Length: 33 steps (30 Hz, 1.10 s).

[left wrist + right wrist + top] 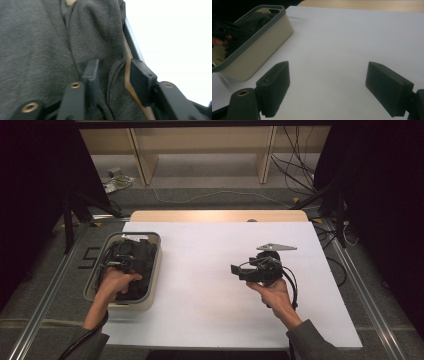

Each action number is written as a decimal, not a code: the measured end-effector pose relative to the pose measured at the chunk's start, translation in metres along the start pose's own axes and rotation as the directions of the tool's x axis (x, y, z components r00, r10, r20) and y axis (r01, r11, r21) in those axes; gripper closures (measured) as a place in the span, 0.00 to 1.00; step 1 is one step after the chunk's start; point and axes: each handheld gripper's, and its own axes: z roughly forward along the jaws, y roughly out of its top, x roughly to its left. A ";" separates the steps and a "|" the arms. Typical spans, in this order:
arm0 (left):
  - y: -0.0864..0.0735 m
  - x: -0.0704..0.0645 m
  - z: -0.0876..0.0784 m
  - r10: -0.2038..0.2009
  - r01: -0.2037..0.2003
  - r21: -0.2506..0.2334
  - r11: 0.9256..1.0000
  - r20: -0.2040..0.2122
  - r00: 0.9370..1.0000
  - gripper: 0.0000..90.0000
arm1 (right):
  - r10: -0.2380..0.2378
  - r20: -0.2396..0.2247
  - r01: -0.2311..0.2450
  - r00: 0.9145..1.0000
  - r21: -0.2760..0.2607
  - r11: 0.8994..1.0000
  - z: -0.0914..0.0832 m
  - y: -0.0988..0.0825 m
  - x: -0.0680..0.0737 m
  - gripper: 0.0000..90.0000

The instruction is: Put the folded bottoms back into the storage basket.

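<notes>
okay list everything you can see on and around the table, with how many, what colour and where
bin: one, beige with a grey rim, left side of the table.
dark cloth: one, charcoal grey, bunched inside the bin.
table: one, white top with a wooden edge at the far side.
shelf frame: one, pale wood, on the floor beyond the table.
cables: several, dark and white, on the floor behind and to the right.
left gripper: one, black, over the cloth in the bin, jaws apart, nothing pinched.
right gripper: one, black, above the bare table on the right, jaws open and empty.
hands: two, one on each gripper.
</notes>
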 end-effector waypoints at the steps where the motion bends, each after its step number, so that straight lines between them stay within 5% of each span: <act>1: 0.000 0.000 -0.002 -0.002 0.002 -0.006 1.000 0.002 1.000 0.60 | -0.002 -0.002 0.002 1.000 0.000 1.000 0.000 0.000 0.000 0.22; 6: 0.001 0.000 -0.008 -0.006 0.005 -0.027 1.000 -0.011 1.000 0.51 | -0.011 -0.003 0.011 1.000 -0.002 1.000 -0.001 -0.001 0.000 0.22; 17: 0.002 -0.010 -0.018 -0.004 0.009 -0.108 0.994 0.048 0.999 0.35 | -0.018 -0.011 0.018 1.000 -0.041 0.999 -0.010 -0.001 0.000 0.22; 25: 0.001 -0.028 -0.020 0.023 0.003 -0.190 0.982 0.132 0.991 0.27 | -0.045 -0.020 0.043 0.999 -0.074 0.996 -0.015 -0.004 0.002 0.22; 33: -0.002 -0.040 -0.023 0.062 -0.023 -0.256 0.967 0.148 0.987 0.24 | -0.062 -0.025 0.059 0.998 -0.103 0.993 -0.019 -0.005 0.003 0.21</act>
